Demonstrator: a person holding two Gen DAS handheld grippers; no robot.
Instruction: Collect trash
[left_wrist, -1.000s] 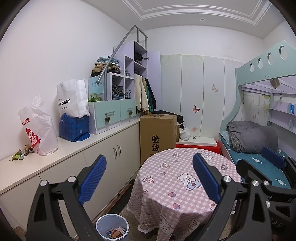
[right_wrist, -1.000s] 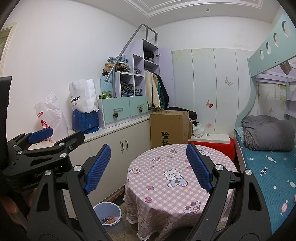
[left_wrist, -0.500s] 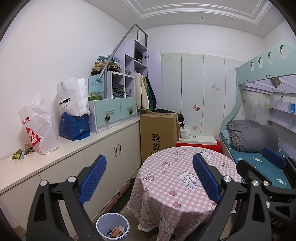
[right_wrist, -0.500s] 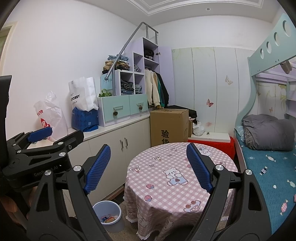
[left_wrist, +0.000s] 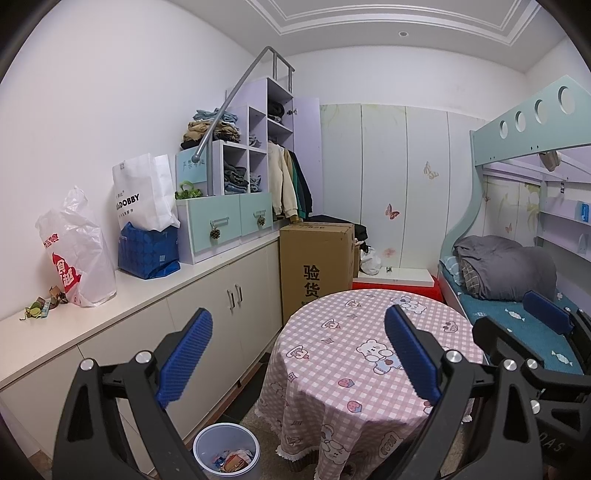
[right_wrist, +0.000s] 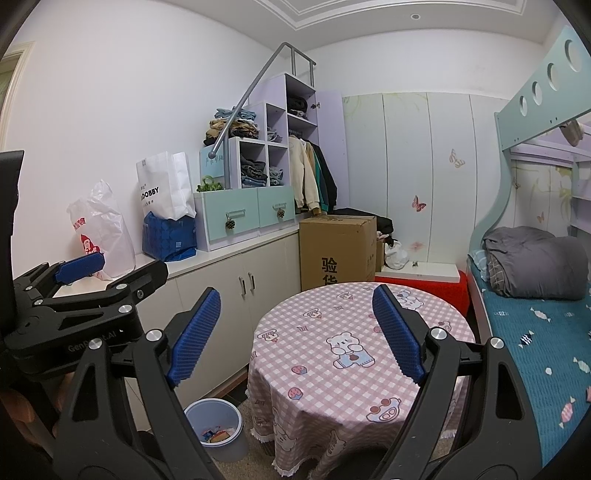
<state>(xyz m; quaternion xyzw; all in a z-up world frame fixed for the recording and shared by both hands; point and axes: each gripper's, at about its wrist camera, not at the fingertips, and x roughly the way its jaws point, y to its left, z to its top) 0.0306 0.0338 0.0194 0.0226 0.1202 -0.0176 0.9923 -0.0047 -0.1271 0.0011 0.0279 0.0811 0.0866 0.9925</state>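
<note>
We see a small round pale-blue plastic trash bin (left_wrist: 226, 452) upright on the floor, btwn the white cabinets and the round table w/ pink checked cloth. It's partly filled w/ colourful wrappers. More scraps (left_wrist: 40, 304), greenish and brown, lie on the white countertop beside a white plastic bag.

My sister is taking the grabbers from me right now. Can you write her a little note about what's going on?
Left gripper: jaws open, holding nothing.
Right gripper: jaws open, holding nothing.
Both are held up, pointing over the round table; no trash shows on its top.
The bin sits on the floor between the table and the cabinets and already has some wrappers in it.
Small scraps lie on the counter, left of the white plastic bag.
Left to do: probably grab those scraps and drop them in the bin.
</note>
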